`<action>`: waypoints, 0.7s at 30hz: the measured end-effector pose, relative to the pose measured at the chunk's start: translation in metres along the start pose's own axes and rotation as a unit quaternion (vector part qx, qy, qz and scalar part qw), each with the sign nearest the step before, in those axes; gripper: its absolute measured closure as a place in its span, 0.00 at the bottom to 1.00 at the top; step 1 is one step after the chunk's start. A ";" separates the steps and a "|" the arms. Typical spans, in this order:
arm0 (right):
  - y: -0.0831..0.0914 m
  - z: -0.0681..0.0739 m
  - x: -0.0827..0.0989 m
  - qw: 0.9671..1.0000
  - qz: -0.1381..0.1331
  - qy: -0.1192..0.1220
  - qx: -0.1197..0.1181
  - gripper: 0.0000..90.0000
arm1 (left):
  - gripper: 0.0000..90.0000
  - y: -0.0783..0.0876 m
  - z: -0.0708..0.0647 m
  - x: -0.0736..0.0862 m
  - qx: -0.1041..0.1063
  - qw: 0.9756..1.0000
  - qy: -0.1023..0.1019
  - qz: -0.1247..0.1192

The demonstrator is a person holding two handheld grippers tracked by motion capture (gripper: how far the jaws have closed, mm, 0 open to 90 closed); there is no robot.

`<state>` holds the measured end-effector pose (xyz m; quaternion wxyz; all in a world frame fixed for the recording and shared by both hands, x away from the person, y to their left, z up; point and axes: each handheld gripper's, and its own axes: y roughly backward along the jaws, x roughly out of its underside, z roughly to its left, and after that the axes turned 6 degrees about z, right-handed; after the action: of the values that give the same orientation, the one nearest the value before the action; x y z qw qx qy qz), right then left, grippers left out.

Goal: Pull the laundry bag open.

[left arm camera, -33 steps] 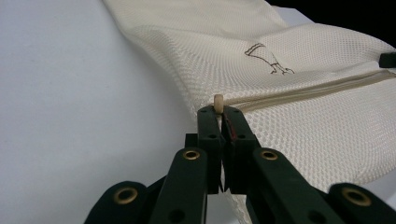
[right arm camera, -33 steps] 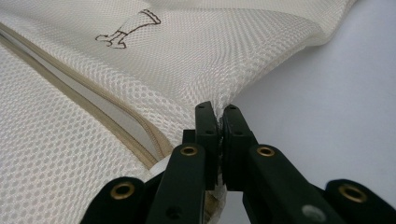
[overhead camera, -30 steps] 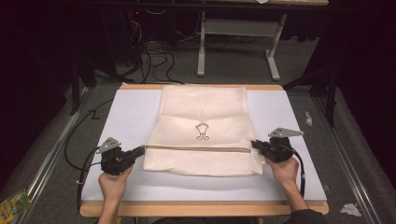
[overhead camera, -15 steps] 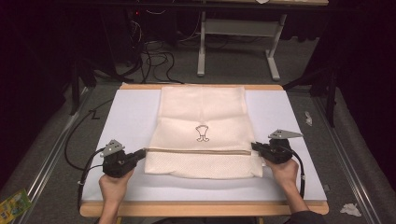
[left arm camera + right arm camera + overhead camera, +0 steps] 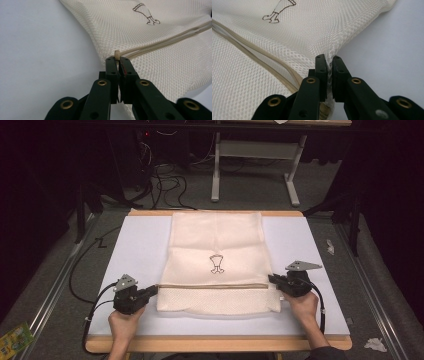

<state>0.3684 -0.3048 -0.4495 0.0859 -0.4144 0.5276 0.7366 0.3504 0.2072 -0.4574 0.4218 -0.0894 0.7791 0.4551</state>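
Dark room all around, cables on the floor out back, and a white-topped counter in front of me with a cream mesh laundry bag lying flat on it, long axis running away from me, zipper running crosswise near my end. Going left to right: my left claw sits at the bag's left edge right where the zipper line ends, and in the left gripper view the jaws are pinched together on the mesh with a small tan bead poking up just past the tips, at the zipper's end. The little printed logo sits mid-bag just beyond the zipper. Over on the right, my right claw is at the opposite edge, same zipper line, and its jaws have just been easing apart a touch, but the right gripper view shows the mesh edge bunched between the pads. So the bag lies stretched between both claws, each pointing inward along the zipper's axis. My guess is whatever comes next runs along that line, and neither hand is really nearer; both are at an end.
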 end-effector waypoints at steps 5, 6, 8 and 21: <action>-0.004 0.001 0.003 1.000 0.014 0.000 0.002 0.94 | 0.96 0.000 0.000 0.004 0.002 1.000 0.000 0.004; -0.004 0.001 0.004 1.000 0.014 -0.001 0.002 0.94 | 0.96 -0.001 -0.001 0.004 0.001 1.000 0.000 0.005; -0.004 0.001 0.003 1.000 0.011 0.000 0.004 0.93 | 0.96 -0.001 0.000 0.004 0.001 1.000 -0.001 0.003; 0.003 0.002 0.008 1.000 0.002 -0.008 0.020 0.75 | 0.92 0.003 0.000 0.005 -0.007 1.000 -0.004 0.006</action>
<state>0.3603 -0.3064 -0.4529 0.0970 -0.4058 0.5424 0.7292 0.3459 0.2100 -0.4596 0.4217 -0.0860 0.7746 0.4635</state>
